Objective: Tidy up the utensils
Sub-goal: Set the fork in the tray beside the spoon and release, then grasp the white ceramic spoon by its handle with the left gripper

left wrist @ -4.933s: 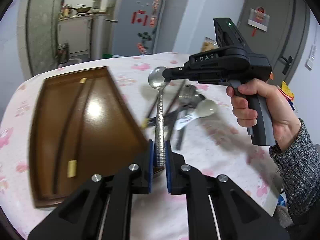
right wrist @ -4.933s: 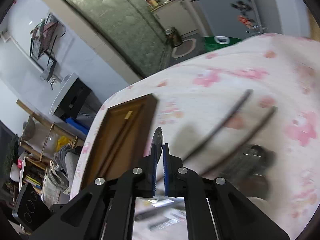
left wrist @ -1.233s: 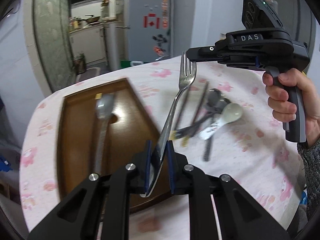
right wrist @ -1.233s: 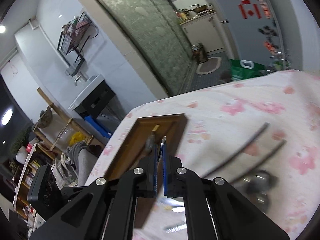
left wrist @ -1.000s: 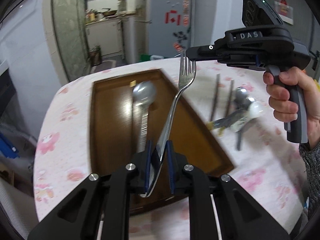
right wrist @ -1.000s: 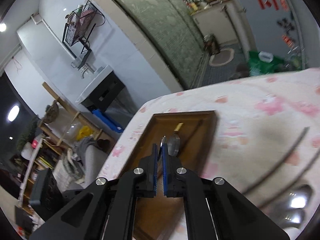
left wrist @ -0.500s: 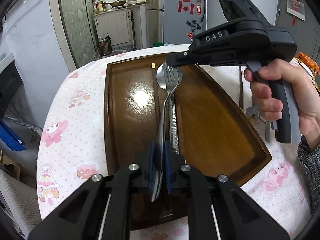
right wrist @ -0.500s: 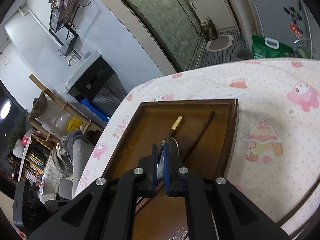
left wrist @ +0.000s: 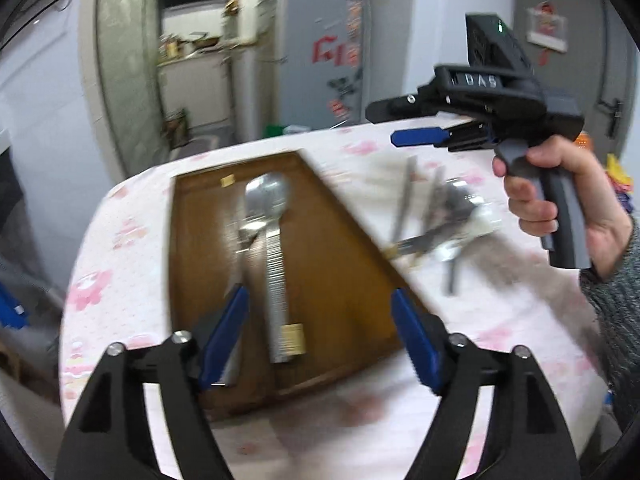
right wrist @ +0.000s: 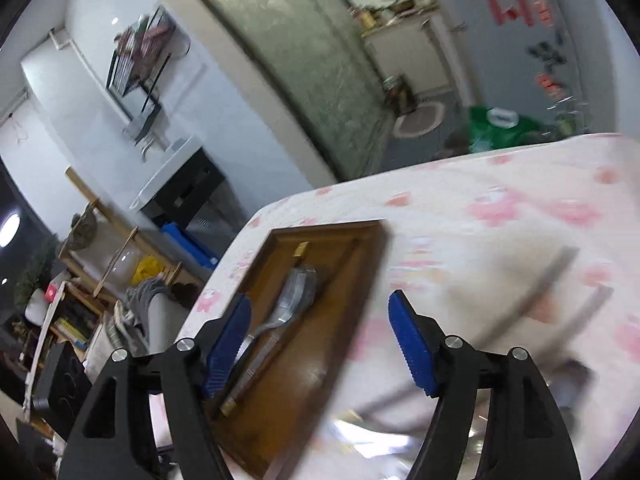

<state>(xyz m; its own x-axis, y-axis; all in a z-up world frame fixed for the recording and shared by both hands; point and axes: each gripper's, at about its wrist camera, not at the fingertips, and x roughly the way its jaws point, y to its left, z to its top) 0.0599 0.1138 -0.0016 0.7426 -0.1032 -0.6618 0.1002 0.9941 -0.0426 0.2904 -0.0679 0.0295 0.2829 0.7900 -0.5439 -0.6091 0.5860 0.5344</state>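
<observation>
A brown wooden tray (left wrist: 340, 280) holds a silver spoon (left wrist: 272, 240) with a ribbed handle and a silver fork (left wrist: 240, 256), on a table (left wrist: 120, 240) covered in white cloth dotted with pink cartoon figures. Both the left gripper (left wrist: 320, 336) and right gripper (right wrist: 320, 344) are black with blue pads (left wrist: 224, 332), silver screws showing. A grey knit sleeve (left wrist: 616, 304) edges the frame; the fridge (left wrist: 316, 52) behind is grey with red stickers.

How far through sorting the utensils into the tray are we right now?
Done: a spoon and fork lie in the wooden tray. In hand: nothing; the left gripper and right gripper are opening, empty. Left: the blurred utensil pile on the tablecloth.
</observation>
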